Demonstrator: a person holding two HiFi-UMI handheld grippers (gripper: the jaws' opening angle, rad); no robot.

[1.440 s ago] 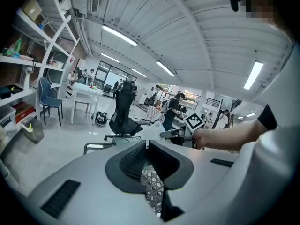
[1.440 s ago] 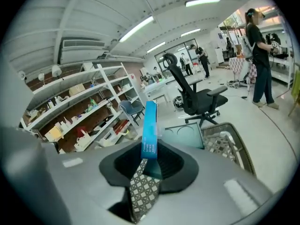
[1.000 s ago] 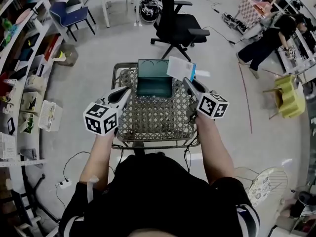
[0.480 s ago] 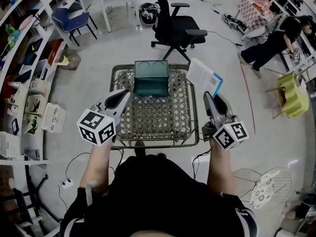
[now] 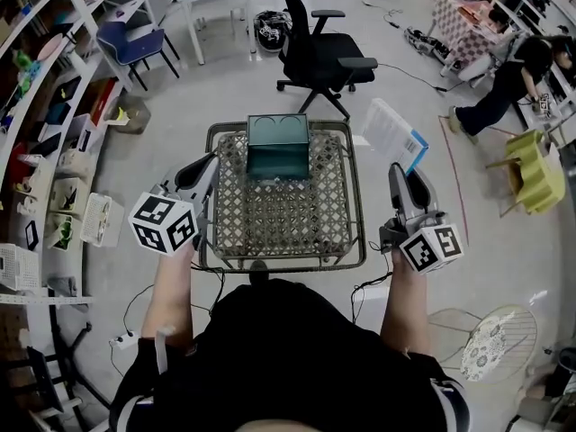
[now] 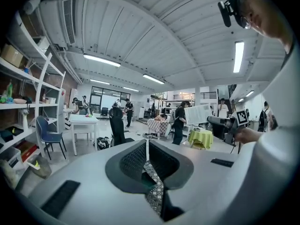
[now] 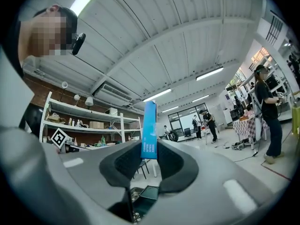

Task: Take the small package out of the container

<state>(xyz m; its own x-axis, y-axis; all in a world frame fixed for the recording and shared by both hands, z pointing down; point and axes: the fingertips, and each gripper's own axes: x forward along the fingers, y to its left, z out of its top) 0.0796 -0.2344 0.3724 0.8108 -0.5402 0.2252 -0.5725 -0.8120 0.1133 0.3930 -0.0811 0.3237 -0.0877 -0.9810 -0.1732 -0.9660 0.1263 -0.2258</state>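
Holding the small package (image 5: 393, 135) in my right gripper (image 5: 397, 167), I record the jaws part-way closed and pressed against the package's two flat faces. In the right gripper view it stands edge-on between the pads, blue edge toward the camera, rising above the jaw tips. Seen from the head view, the package is a thin white piece with a blue strip along one side. It is held in the air off the right side of the bench (image 5: 353, 207), past the far right corner and over the floor (image 5: 468, 196), well apart from the container (image 5: 277, 147). The container is teal and stands on the lattice top at the middle of the bench's far edge; neither gripper is touching it. My left gripper (image 5: 205, 162) is at the bench's left edge, pointing toward the far side. In the left gripper view its jaws are brought together with nothing between them, only a thin line of light showing at the seam. The marker cube (image 5: 164, 223) on the left gripper sits near me, outside the bench's left rim. A black office chair (image 5: 317, 50) stands on the floor beyond the bench, and shelving (image 5: 45, 88) runs along the left.
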